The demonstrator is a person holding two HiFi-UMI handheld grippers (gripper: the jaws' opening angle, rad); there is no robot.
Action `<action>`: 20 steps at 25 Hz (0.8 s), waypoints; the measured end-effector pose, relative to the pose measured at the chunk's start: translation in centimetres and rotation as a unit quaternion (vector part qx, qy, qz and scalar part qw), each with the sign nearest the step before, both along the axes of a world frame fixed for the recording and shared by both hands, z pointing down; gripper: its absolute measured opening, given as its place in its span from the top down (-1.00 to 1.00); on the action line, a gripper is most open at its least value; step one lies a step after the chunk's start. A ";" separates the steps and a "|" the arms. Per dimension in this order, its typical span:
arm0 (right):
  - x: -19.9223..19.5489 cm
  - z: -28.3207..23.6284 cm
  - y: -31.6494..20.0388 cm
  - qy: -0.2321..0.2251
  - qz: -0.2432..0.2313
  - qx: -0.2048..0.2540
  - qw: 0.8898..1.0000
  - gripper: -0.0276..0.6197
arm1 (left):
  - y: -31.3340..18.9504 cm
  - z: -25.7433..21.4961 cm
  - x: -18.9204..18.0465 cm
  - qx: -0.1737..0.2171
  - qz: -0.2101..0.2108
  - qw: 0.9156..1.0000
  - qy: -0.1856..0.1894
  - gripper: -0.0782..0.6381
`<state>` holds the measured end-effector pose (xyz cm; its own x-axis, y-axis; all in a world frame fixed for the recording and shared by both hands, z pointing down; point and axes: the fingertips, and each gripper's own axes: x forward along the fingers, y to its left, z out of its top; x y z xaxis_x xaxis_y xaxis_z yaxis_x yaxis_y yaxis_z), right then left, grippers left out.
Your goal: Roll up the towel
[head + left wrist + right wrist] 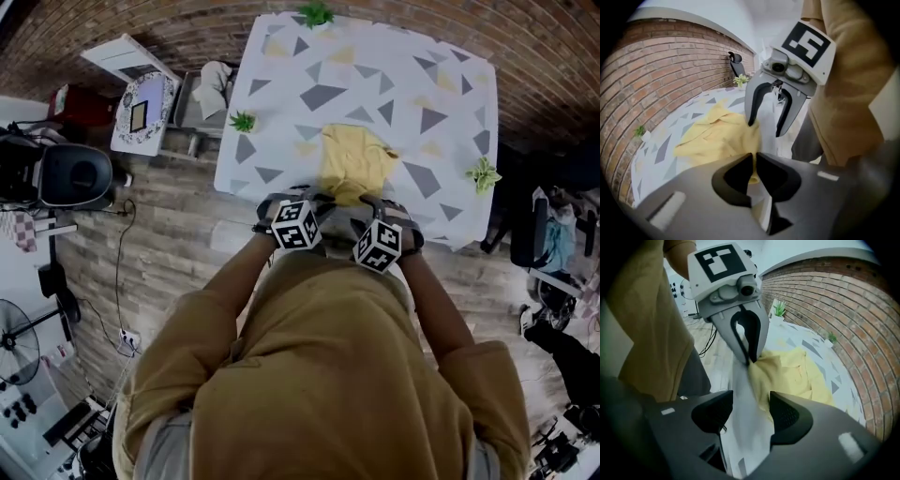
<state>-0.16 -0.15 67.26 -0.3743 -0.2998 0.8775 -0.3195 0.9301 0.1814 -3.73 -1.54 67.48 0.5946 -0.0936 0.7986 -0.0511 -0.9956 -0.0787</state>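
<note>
A crumpled yellow towel (354,161) lies near the front edge of a table with a white cloth printed with triangles (281,94). Both grippers are at the towel's near edge. My left gripper (754,164) has its jaws nearly together with a bit of yellow towel (717,136) pinched between them. The right gripper view shows its tips (751,359) meeting on the towel's edge (792,373). My right gripper (752,416) stands open over the tablecloth beside the towel's near edge. In the left gripper view, one of its fingertips (751,123) rests against the towel.
Small green plants stand at the table's far edge (316,13), left edge (243,121) and right edge (484,173). A brick wall runs behind the table. A round patterned seat (145,108) and other gear stand on the wood floor to the left.
</note>
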 end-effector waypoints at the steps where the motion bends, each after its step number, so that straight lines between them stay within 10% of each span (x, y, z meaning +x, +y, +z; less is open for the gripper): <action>1: 0.0 0.0 0.2 0.003 0.001 0.010 1.000 0.22 | 0.0 -0.2 -0.1 -0.003 -0.003 1.000 0.006 0.53; 17: 0.0 -1.7 -3.5 0.007 0.035 0.116 0.993 0.22 | -0.9 -7.1 1.3 -0.037 -0.017 0.991 0.129 0.55; 20: 0.8 -2.0 -4.1 0.016 0.041 0.145 0.989 0.78 | -0.7 -6.4 1.0 -0.038 -0.017 0.992 0.116 0.55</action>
<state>0.61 -4.25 65.21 -0.3124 -0.5681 0.7614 -0.3818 0.8090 0.4469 -2.71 -2.24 61.10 0.7603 -0.0607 0.6467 -0.0920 -0.9957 0.0147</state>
